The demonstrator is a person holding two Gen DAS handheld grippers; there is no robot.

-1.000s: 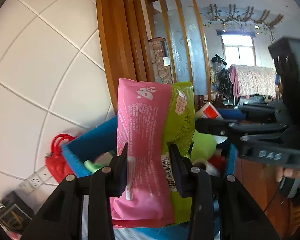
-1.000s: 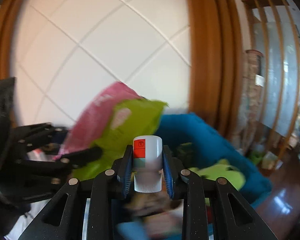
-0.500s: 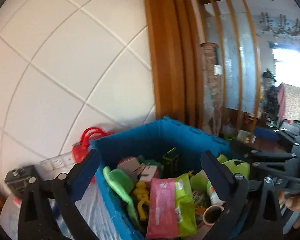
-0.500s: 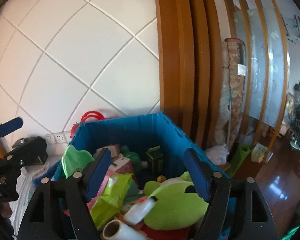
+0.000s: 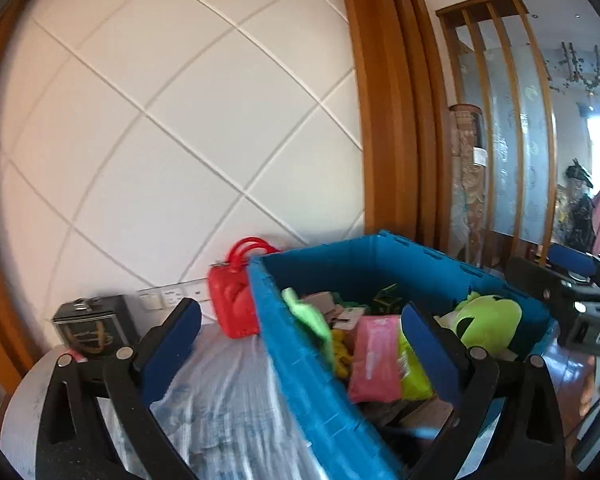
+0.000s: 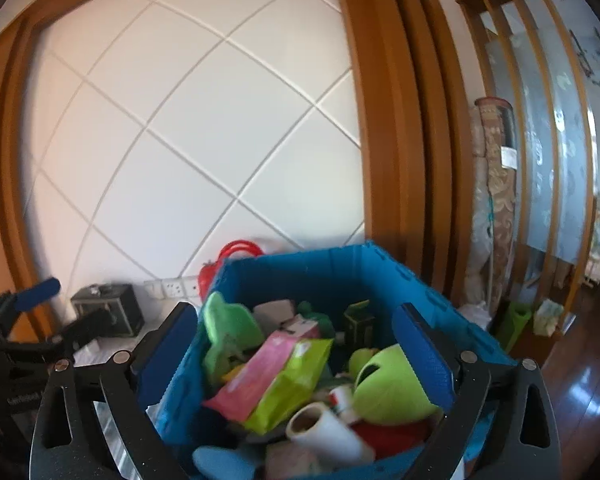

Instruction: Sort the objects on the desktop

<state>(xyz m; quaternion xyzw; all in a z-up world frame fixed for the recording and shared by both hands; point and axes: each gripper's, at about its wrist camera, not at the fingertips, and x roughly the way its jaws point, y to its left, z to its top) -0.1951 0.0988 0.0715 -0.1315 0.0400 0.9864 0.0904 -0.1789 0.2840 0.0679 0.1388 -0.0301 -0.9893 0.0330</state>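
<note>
My left gripper (image 5: pixel 300 344) stands spread wide and grasps nothing. My right gripper (image 6: pixel 296 344) is opening its jaws, with nothing pressed between them. Past both, low in the frame's centre, the pink packet (image 6: pixel 256 372) and green packet (image 6: pixel 292 384) lie in the blue crate (image 6: pixel 300 272). Beyond, a red bag (image 5: pixel 236 304) stands against the wall.

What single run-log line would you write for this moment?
left gripper: open, empty | right gripper: opening, empty | pink pack, green pack: in blue bin
</note>
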